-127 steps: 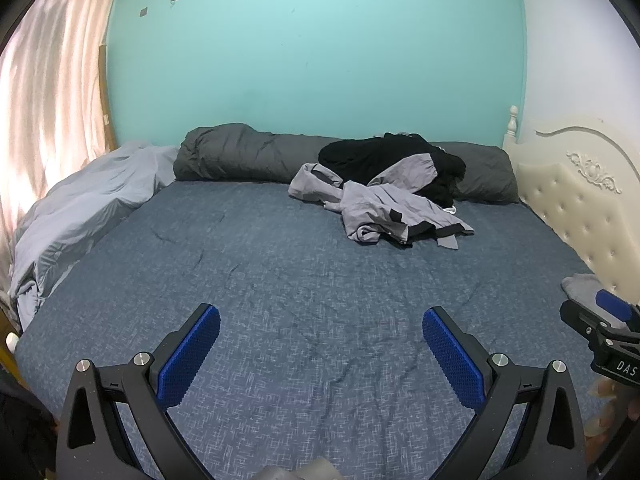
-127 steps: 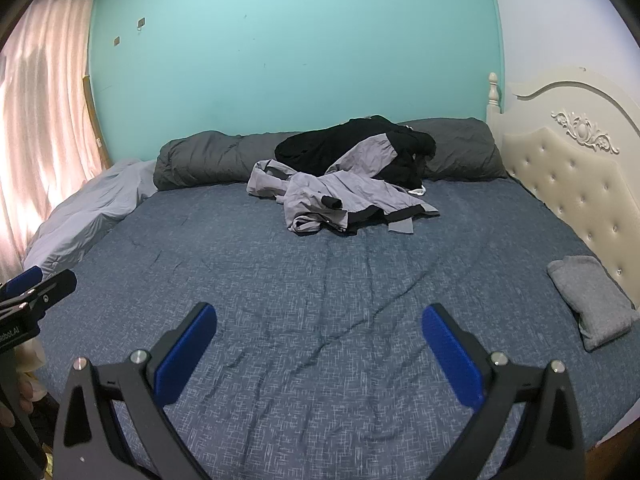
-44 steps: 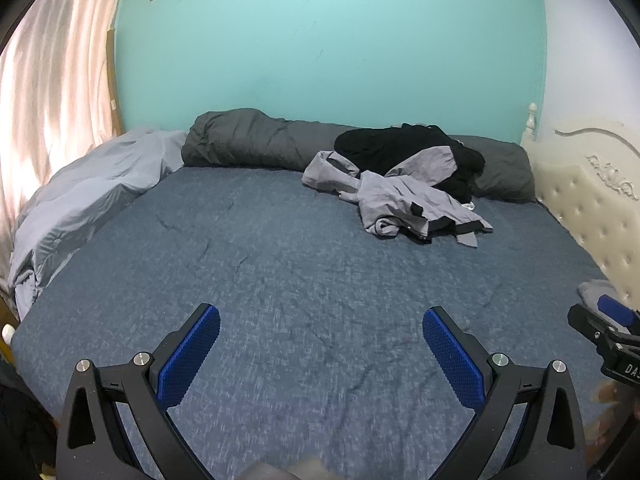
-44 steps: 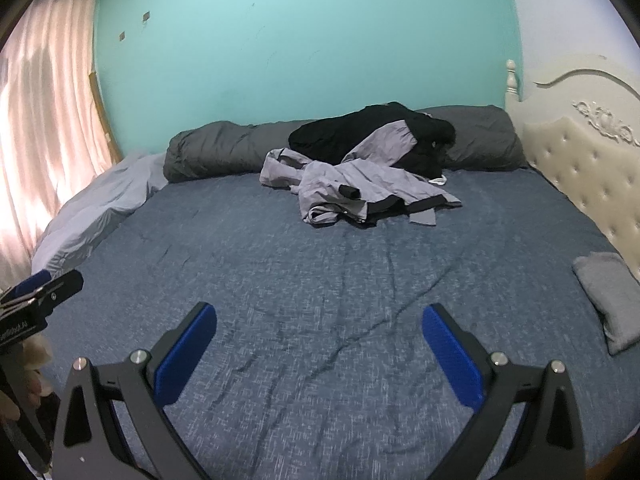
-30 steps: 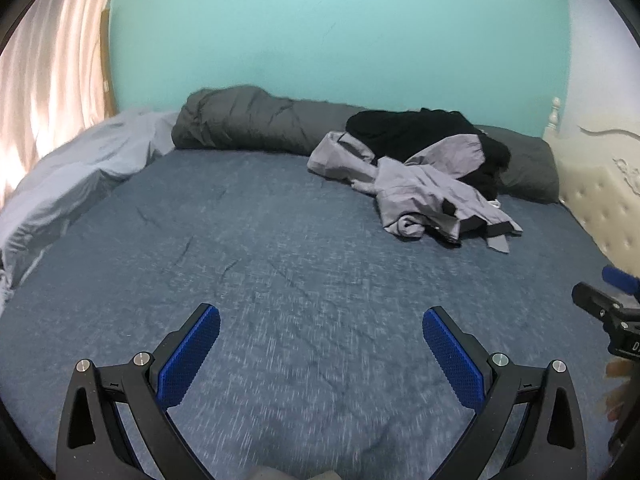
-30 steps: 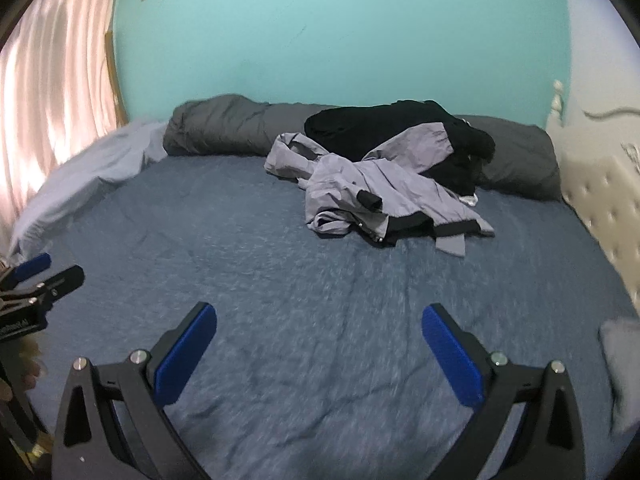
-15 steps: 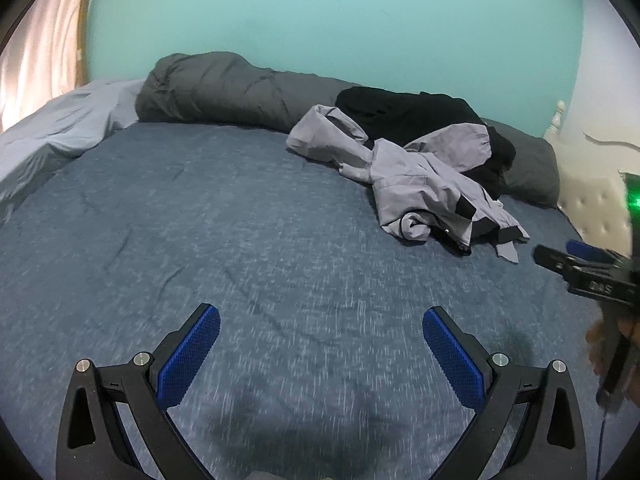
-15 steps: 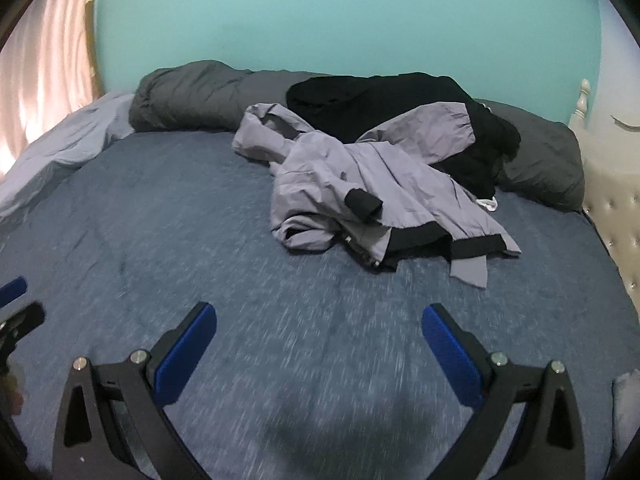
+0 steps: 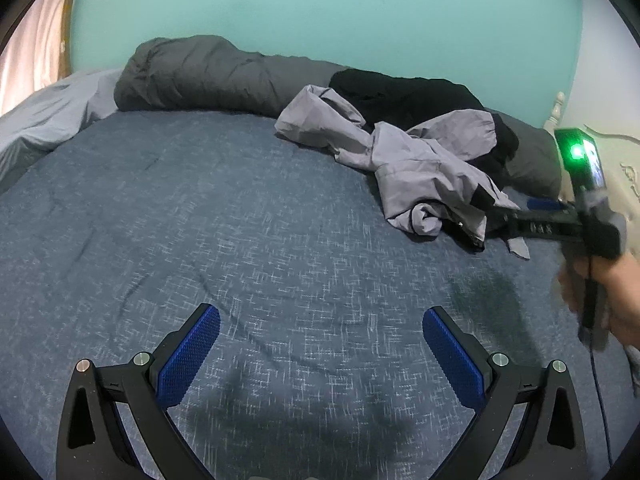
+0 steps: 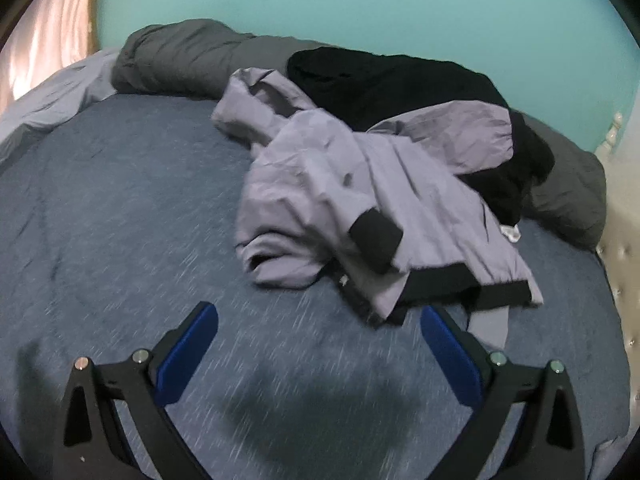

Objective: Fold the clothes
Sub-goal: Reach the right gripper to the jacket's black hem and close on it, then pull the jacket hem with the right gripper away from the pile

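A crumpled lilac-grey jacket with black cuffs and hem lies on the blue bed cover, partly over a black garment. My right gripper hovers open just short of the jacket's near hem, nothing between its blue pads. In the left wrist view the same jacket lies far right, and my left gripper is open over bare cover. The right gripper, held by a hand, reaches toward the jacket's edge there.
A rolled dark grey duvet lines the teal wall. A pale blue sheet is bunched at the left. A cream padded headboard bounds the right side. Wide bare cover lies left of the clothes.
Both grippers have moved forward over the bed toward the clothes pile, the right one furthest; the jacket now fills its view. Both stay open.
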A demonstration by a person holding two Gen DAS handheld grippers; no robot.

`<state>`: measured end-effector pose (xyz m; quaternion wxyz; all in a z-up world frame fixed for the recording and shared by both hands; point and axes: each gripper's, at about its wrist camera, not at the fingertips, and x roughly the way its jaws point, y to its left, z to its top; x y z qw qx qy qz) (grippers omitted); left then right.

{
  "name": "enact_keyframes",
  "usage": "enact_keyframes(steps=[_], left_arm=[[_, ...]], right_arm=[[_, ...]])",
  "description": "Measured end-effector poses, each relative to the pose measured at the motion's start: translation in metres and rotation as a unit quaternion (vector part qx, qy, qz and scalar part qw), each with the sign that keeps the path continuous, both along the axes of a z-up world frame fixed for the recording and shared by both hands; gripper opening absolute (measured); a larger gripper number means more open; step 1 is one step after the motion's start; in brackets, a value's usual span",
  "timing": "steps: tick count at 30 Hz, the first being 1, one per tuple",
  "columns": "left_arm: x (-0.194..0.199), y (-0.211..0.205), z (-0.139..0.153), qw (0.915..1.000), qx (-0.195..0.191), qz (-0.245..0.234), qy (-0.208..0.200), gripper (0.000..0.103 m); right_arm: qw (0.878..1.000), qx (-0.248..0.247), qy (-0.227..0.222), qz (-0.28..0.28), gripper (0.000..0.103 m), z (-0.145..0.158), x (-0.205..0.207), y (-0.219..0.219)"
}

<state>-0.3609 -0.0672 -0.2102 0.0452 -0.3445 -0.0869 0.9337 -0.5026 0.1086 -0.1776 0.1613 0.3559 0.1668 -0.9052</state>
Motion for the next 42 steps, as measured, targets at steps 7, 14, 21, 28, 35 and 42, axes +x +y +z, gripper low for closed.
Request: enact_keyframes(steps=[7,14,21,28,35,42], left_arm=[[-0.013,-0.003,-0.006,0.9999,0.004,-0.014,-0.004,0.103],[-0.006,-0.004,-0.005,0.9995,0.02,-0.019,0.013,0.103],[0.01,0.0,-0.004,0.999,0.034,-0.028,0.005,0.103],[0.049,-0.005,0.019,0.9989,0.041,-0.02,0.004,0.103],[0.091,-0.021,0.059,0.9989,0.039,0.016,0.021,0.103],[0.14,-0.035,0.088,0.9965,0.07,0.03,0.033,0.103]], right_arm=[[0.999,0.021,0.031,-0.024,0.098,-0.01,-0.05,-0.013],[0.998,0.063,0.001,-0.03,0.032,-0.029,-0.082,-0.026],[0.997,0.062,0.017,0.032,0.008,-0.02,-0.041,-0.027],[0.993,0.046,0.021,0.111,0.007,0.02,0.037,-0.019],[0.989,-0.033,0.026,0.14,0.007,0.062,0.148,-0.011],[0.973,-0.057,0.038,0.218,0.006,0.093,0.263,-0.017]])
